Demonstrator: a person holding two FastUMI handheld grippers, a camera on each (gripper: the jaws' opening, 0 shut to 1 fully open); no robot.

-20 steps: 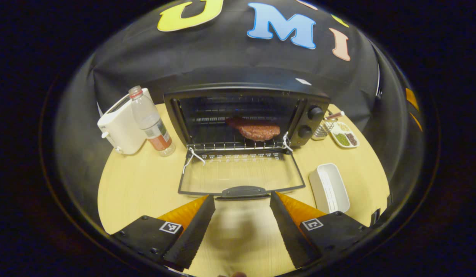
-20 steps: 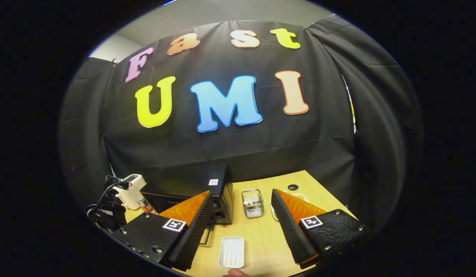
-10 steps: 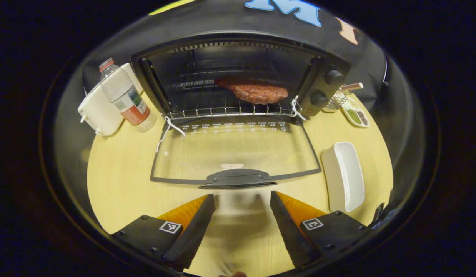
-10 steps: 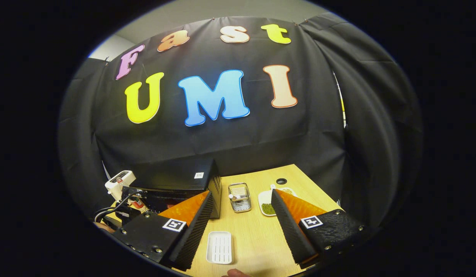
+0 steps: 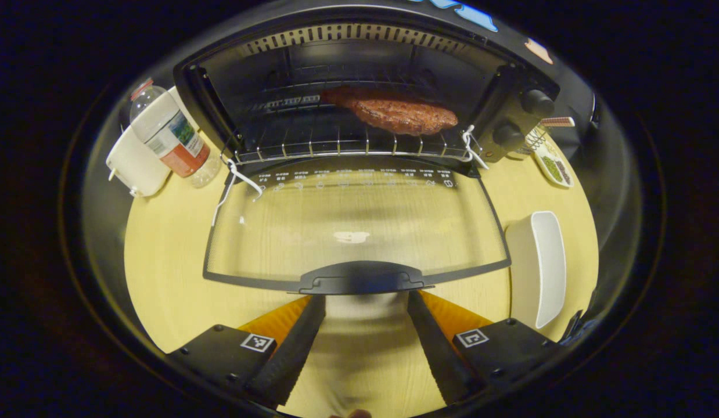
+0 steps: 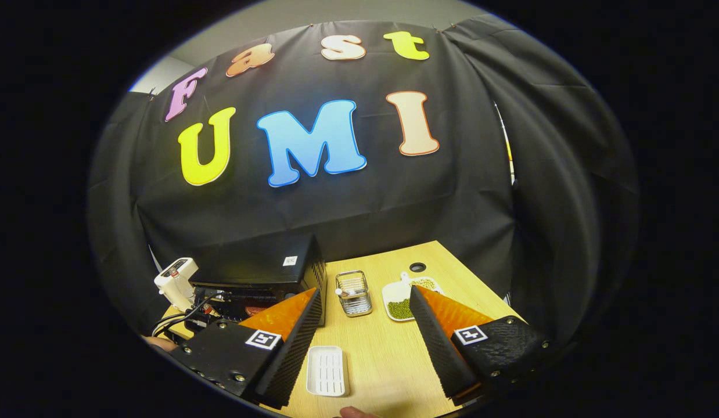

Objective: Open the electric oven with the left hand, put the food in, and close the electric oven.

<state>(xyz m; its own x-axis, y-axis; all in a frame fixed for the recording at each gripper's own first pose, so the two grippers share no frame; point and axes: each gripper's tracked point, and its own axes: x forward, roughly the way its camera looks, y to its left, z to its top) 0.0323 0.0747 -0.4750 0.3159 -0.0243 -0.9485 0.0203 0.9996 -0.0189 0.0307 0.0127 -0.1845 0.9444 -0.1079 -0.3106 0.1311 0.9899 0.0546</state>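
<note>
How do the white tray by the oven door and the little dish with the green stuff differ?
The white tray is empty; the little dish holds green and dark bits in compartments. The tray lies on the table beside the open oven door, near the left gripper; the dish sits farther back, past the oven's knobs. The tray looks bigger. Both are white and rest on the table.

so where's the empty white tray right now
In the left gripper view the white tray lies on the table's right side, beside the open oven door, below the seed dish.
</note>
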